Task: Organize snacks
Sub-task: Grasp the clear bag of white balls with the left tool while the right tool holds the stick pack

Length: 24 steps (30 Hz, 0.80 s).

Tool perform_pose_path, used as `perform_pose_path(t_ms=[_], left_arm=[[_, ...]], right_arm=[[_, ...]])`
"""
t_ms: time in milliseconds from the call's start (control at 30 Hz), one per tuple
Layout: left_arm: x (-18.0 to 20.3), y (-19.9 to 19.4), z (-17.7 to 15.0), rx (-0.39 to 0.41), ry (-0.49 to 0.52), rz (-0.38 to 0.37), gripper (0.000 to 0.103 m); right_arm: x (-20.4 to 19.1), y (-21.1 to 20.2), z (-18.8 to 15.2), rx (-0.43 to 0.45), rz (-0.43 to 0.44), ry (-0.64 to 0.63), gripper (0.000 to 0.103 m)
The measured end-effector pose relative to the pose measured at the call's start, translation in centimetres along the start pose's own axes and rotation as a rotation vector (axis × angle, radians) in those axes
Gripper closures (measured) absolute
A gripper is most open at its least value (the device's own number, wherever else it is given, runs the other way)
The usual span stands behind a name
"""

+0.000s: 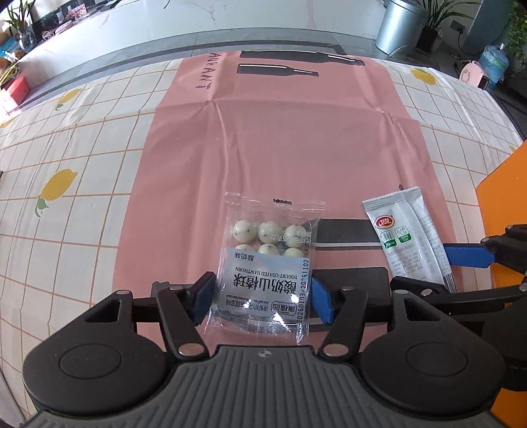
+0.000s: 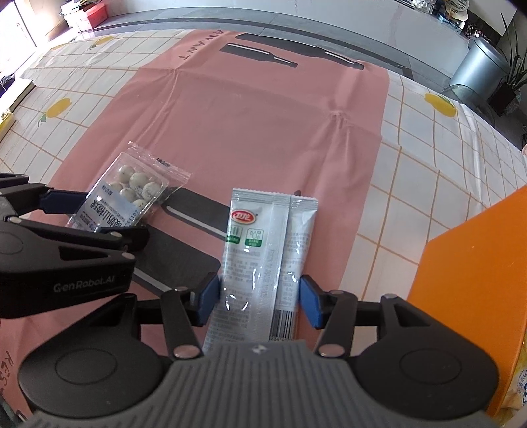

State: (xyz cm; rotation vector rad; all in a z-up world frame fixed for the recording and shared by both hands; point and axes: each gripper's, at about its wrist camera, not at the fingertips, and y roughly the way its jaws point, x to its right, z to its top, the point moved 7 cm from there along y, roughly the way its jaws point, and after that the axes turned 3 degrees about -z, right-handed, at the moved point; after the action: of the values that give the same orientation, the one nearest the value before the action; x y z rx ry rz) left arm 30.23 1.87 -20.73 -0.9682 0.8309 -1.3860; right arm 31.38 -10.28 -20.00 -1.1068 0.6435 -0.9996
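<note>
A clear bag of white yogurt-coated hawthorn balls (image 1: 266, 263) lies flat on the pink mat (image 1: 290, 148). My left gripper (image 1: 262, 291) straddles its near end; the blue pads stand right at its side edges and the bag looks undeformed, so I read the jaws as open. Two white stick sachets (image 2: 263, 240) lie side by side to the right of the bag. My right gripper (image 2: 259, 291) is open around their near end, a thin gap showing at each pad. In the left wrist view the sachets (image 1: 408, 237) show at the right, in the right wrist view the bag (image 2: 131, 194) at the left.
An orange box (image 2: 467, 270) stands just right of the sachets, also seen as the orange box (image 1: 504, 204). The mat, printed with dark bottle shapes, lies on a lemon-patterned grid tablecloth (image 1: 66, 138). Beyond the table's far edge are a metal bin (image 1: 402, 26) and potted plants.
</note>
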Motion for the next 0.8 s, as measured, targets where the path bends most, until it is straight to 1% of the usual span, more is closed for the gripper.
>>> perform_pose_path(t_ms=[133,233,300,400,500,600,667,800], left_arm=[[-0.6,-0.5,-0.2,0.010,-0.063,-0.048,0.036],[-0.7,-1.4,-0.3,0.023,-0.072,-0.063,0.037],[-0.6,-2.3,-0.5,0.027,-0.073,-0.079,0.037],[-0.4,-3.5,-1.0,0.005,-0.083,-0.116,0.037],[-0.4,-5.0,-1.6,-0.009,-0.085,-0.130,0.037],[-0.4,-6.6,-2.4,-0.019,-0.115,-0.170,0.036],[-0.1,-7.7,-2.9,-0.012,-0.107,-0.182,0.036],[0.7,-10.0,-3.9,0.004,-0.069,-0.175,0.036]], right_arm=[[-0.1,-0.3,-0.1,0.017,-0.010,0.017,0.055],[-0.2,-0.7,-0.2,0.015,-0.020,0.031,0.057],[-0.5,-1.2,-0.5,0.016,-0.010,0.034,0.058],[-1.2,-2.4,-1.2,0.022,0.002,0.017,0.058],[-1.9,-3.8,-2.1,0.024,0.015,0.001,0.058],[-2.3,-5.5,-3.0,0.037,0.032,-0.004,0.058],[-2.4,-6.8,-3.7,0.044,0.043,-0.002,0.058],[-2.4,-9.4,-5.2,0.050,0.059,-0.003,0.058]])
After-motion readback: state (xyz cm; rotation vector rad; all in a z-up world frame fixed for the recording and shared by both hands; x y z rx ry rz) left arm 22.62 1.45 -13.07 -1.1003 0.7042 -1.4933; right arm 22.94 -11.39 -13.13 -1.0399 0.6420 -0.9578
